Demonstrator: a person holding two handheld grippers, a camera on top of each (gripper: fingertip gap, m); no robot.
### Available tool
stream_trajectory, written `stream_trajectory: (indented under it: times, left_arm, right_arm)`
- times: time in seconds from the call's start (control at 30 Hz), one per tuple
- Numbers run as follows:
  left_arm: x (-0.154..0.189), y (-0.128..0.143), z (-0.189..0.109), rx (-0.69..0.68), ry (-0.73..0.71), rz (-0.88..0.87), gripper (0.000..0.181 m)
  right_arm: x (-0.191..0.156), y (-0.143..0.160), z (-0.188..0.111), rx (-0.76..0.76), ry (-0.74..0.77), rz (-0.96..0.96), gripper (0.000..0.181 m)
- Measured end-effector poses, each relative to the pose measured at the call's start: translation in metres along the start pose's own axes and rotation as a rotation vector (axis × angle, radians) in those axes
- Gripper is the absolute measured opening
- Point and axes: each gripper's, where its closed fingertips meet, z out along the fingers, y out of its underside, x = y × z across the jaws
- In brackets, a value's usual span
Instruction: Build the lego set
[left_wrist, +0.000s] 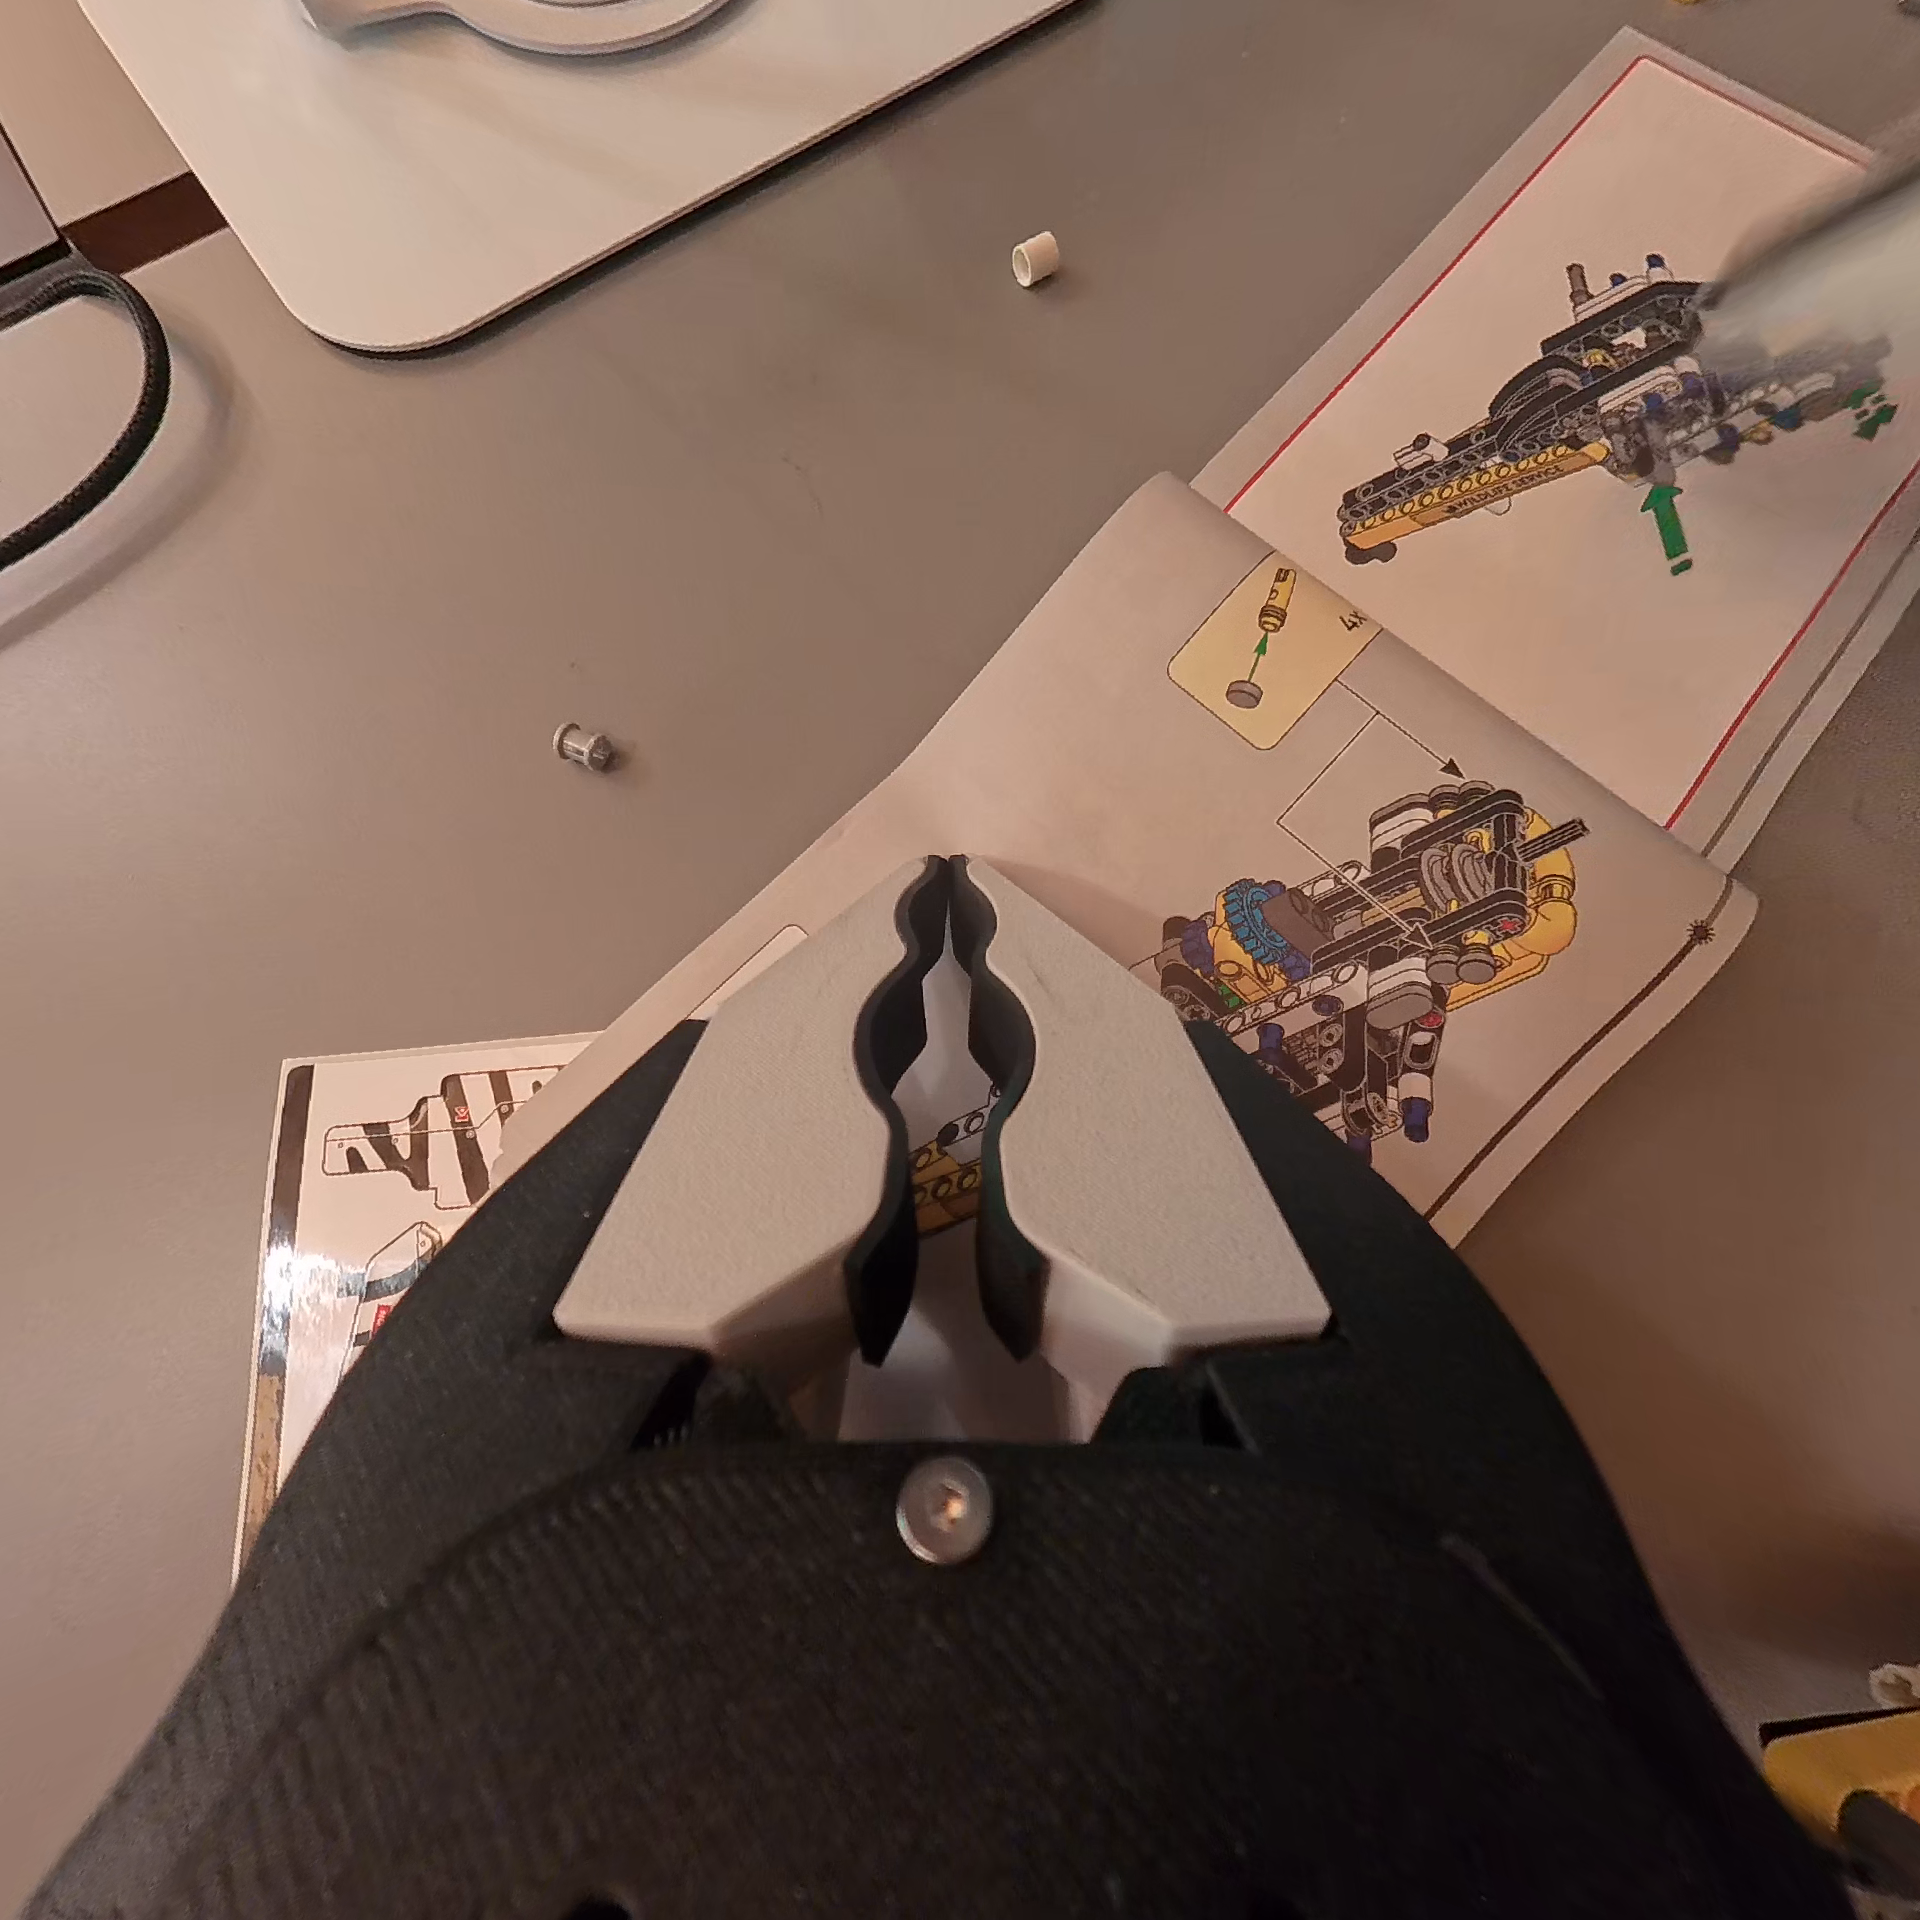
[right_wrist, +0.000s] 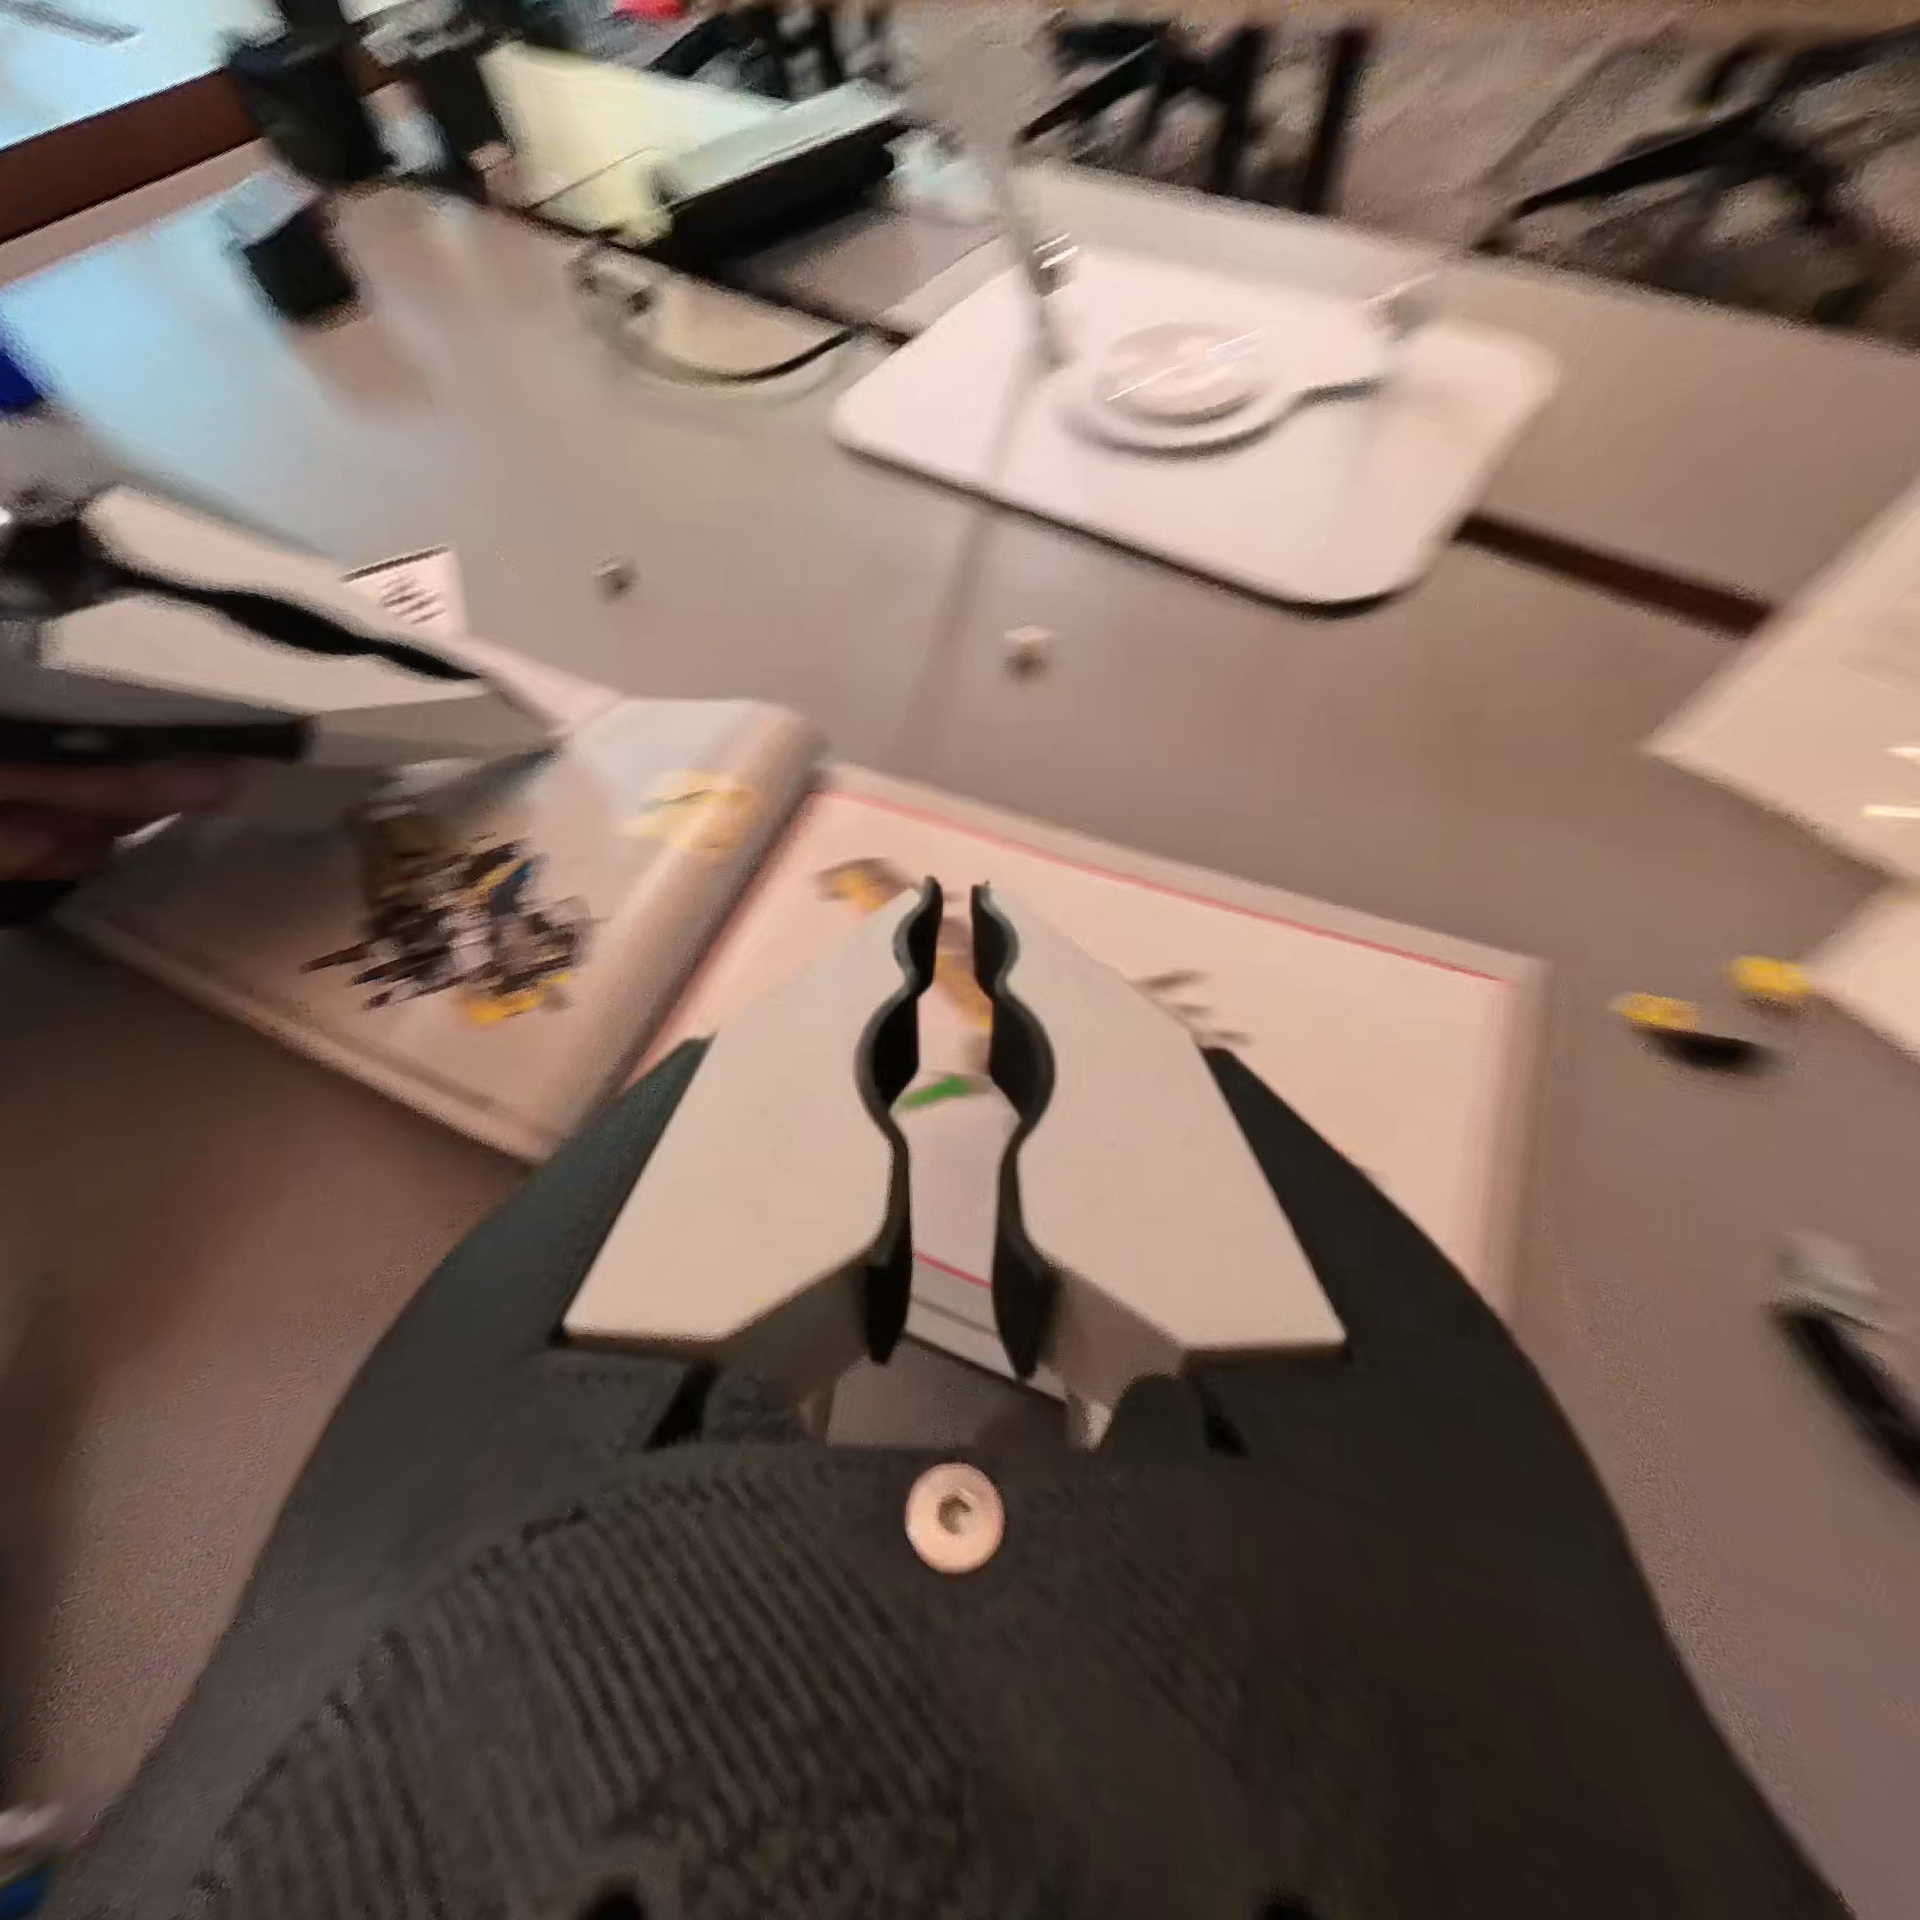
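Note:
The open Lego instruction booklet (left_wrist: 1455, 831) lies on the grey table (left_wrist: 623, 520). My left gripper (left_wrist: 951, 862) is shut, with its tips at the far-left edge of the booklet's near page; I cannot tell whether it pinches the paper. My right gripper (right_wrist: 956, 894) hovers over the booklet's red-bordered page (right_wrist: 1195, 987), its jaws a narrow gap apart and empty. The right wrist view is motion-blurred. It shows the left gripper (right_wrist: 312, 665) at the left. The right gripper shows as a grey blur (left_wrist: 1818, 260) in the left wrist view. A small white tube piece (left_wrist: 1036, 260) and a small grey bush piece (left_wrist: 584, 743) lie beyond the booklet.
A sticker sheet (left_wrist: 343, 1195) lies beside the booklet. A white monitor-stand base (left_wrist: 520, 156) and a black cable (left_wrist: 125, 416) sit at the back. Yellow and black pieces (right_wrist: 1683, 1018) and white paper or a box (right_wrist: 1818, 727) lie at the right. The tips of one gripper are about 15 cm away from the tips of the other. The small grey bush piece (left_wrist: 584, 743) lies around 7 cm away from my left fingertips.

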Motion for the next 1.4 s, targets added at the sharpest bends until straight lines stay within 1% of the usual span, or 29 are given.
stream_trajectory:
  times: [0.07, 0.13, 0.23, 0.47, 0.73, 1.4]
  left_arm:
    - [0.000, 0.000, 0.000, 0.000, 0.001, 0.000, 0.001]
    - [0.000, 0.000, 0.000, 0.000, -0.001, 0.002, 0.001]
    - [0.000, 0.000, 0.000, 0.000, -0.004, 0.006, 0.001]
    - [0.000, 0.000, 0.000, 0.000, -0.004, 0.008, 0.001]
    - [0.000, 0.000, 0.000, 0.000, -0.006, 0.011, 0.001]
    - [0.000, 0.000, 0.000, 0.000, -0.013, 0.021, 0.001]
  right_arm:
    - [0.044, -0.010, -0.021, 0.057, 0.162, -0.006, 0.005]
    - [0.076, -0.013, -0.040, 0.093, 0.285, -0.010, 0.005]
    - [0.095, -0.009, -0.050, 0.093, 0.328, 0.016, 0.006]
    - [0.084, -0.010, -0.042, 0.141, 0.203, 0.134, 0.009]
    - [0.081, -0.010, -0.040, 0.149, 0.180, 0.152, 0.010]
    - [0.079, -0.009, -0.039, 0.142, 0.179, 0.141, 0.010]
